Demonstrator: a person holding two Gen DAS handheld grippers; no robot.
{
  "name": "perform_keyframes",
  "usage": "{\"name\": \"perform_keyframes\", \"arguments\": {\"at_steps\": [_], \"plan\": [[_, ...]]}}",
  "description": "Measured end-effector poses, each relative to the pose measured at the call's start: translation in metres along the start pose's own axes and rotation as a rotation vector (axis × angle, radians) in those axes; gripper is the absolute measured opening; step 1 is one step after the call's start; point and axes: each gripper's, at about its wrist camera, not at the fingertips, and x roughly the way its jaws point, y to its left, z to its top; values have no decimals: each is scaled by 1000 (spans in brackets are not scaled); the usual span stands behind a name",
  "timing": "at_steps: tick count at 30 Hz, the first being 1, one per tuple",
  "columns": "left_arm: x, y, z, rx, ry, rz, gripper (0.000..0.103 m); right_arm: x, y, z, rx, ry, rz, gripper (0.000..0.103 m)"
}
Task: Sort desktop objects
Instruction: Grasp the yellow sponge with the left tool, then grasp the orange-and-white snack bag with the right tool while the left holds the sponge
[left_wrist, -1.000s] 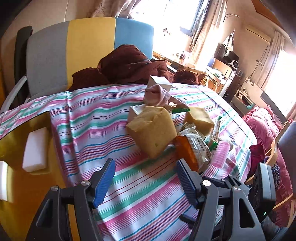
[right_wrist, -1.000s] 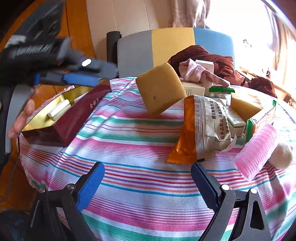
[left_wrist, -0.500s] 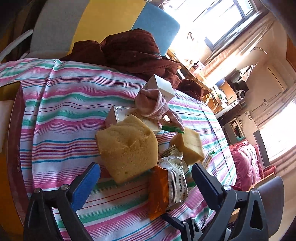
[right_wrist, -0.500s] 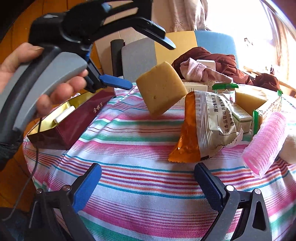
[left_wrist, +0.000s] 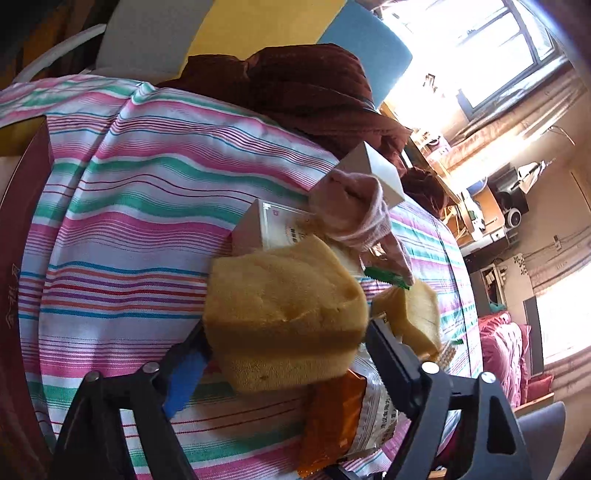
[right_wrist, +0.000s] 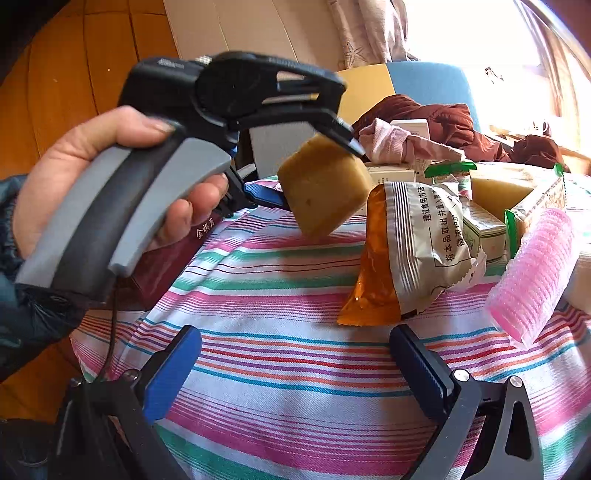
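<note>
The bench (right_wrist: 280, 373) is covered with a cloth striped in pink, green, white and blue. On it lie an orange-and-white snack packet (right_wrist: 402, 254), a pink hair roller (right_wrist: 532, 280), small white boxes (left_wrist: 269, 227), a second yellow sponge (left_wrist: 417, 317) and a pink sock (left_wrist: 354, 210) atop the heap. A dark red box (right_wrist: 173, 258) rests at the bench's left edge.

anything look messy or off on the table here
Yes. The items sit in a jumbled heap: a pink sock is draped over white boxes, and the orange snack packet leans tilted. The left gripper grips the tilted big yellow sponge.
</note>
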Motion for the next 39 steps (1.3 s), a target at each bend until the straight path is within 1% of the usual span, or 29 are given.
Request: {"name": "perform_keyframes", "arguments": {"at_steps": [5, 9, 13, 19, 20, 22, 25, 27, 29, 31, 33, 36, 39], "plan": [[-9, 6, -6, 63, -16, -22, 73, -1, -2, 0, 14, -7, 18, 103], [-30, 9, -22, 114, -36, -44, 73, -1, -3, 0, 19, -7, 21, 103], [-62, 11, -44, 217, -85, -16, 73, -3, -4, 2, 39, -1, 21, 103], [-101, 13, -88, 447, -184, 85, 74, -9, -7, 8, 79, 6, 11, 102], [-105, 14, -95, 476, -197, 101, 74, -12, -7, 11, 84, 1, 0, 101], [-110, 18, -108, 515, -207, 108, 74, -21, -6, 17, 88, -15, -23, 100], [-111, 21, -125, 565, -223, 114, 74, -36, -3, 31, 69, -70, -77, 99], [-109, 21, -135, 588, -235, 112, 74, -40, -1, 42, 54, -94, -139, 98], [-106, 24, -143, 597, -240, 108, 74, -35, -3, 51, 45, -84, -202, 97], [-102, 27, -149, 600, -242, 101, 74, -24, -5, 59, 35, -57, -257, 94], [-102, 29, -155, 616, -262, 98, 74, -13, -8, 62, 28, -25, -301, 90], [-103, 31, -157, 621, -277, 74, 74, 3, -13, 66, 18, 25, -364, 83], [-103, 36, -154, 605, -276, 47, 74, 20, -17, 70, 9, 74, -426, 82]]}}
